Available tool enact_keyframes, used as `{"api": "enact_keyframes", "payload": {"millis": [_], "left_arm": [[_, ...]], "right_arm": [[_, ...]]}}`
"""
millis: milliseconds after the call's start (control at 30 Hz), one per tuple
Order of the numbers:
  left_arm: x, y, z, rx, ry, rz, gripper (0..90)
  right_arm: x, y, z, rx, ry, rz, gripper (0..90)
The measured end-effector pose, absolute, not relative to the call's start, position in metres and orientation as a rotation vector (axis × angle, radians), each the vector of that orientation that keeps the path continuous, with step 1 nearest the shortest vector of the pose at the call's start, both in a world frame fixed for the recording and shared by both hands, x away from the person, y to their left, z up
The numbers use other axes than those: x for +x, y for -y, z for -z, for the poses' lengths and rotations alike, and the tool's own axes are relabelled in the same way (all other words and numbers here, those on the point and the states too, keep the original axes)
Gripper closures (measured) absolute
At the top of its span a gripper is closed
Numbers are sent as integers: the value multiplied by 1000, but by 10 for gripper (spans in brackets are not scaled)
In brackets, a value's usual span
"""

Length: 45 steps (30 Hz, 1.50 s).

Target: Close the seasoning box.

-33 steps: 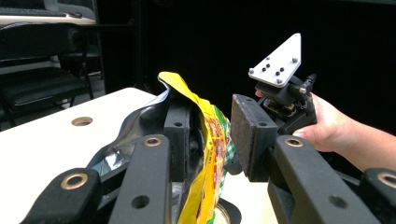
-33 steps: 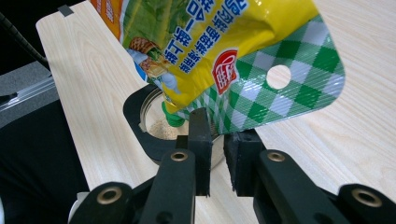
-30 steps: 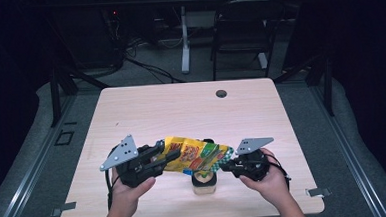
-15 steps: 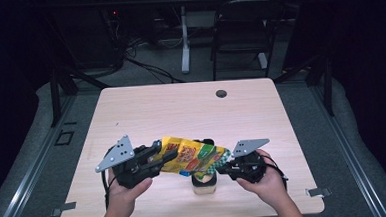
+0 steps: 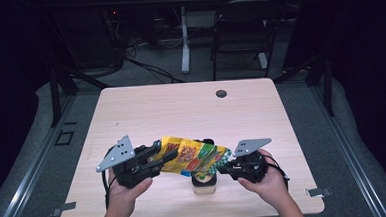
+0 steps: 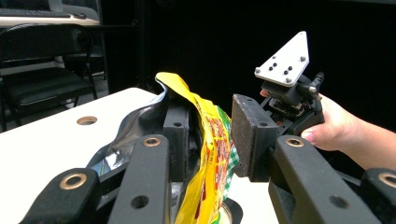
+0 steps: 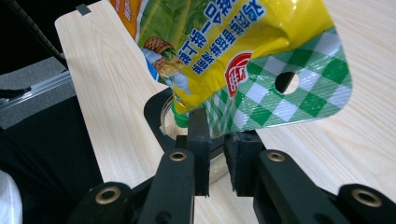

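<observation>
Broadly, the wooden table (image 5: 181,109) takes up the middle of the high view, and all the work sits at its six o'clock edge, where a yellow and green snack bag (image 5: 193,157) is held tilted over a small jar (image 5: 205,184). The bag runs from nine o'clock down toward three o'clock, its green-checked sealed end lowest. Judging from the tilt, pouring into the jar is under way or about to begin: the jar looks to hold some pale contents in the right gripper view, yet whether anything is flowing now cannot be told, and emptying the bag and setting it down remain. The left gripper (image 5: 159,158) has its jaws partly open around the bag's opened, silver-lined upper end; in the left gripper view one pad lies against the foil while the other pad (image 6: 247,135) stands just off the printed face at three o'clock, so a firm pinch is doubtful. The right gripper (image 7: 217,140) has its jaws nearly together on the lower edge of the checked end, directly above the jar's mouth (image 7: 170,122).
</observation>
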State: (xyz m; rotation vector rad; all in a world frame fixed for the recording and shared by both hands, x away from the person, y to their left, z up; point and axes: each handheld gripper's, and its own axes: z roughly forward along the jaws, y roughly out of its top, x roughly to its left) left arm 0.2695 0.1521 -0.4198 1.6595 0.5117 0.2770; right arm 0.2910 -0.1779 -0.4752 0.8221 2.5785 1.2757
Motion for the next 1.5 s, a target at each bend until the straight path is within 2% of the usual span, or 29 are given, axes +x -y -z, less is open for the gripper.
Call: {"api": "enact_keyframes", "payload": {"millis": [700,900,1500], "left_arm": [[271,-154,421,1667,-522,-282,683],[272,-153,427,1684,-536,-288,679],[270,-152,424,1686,-515,-279,682]], "right_arm": [[291,185,470,863,-2477,-1343,823],[293,178,480,858,-2557,-1276,801],[295,176,486,885,-2514,-1299,822]]}}
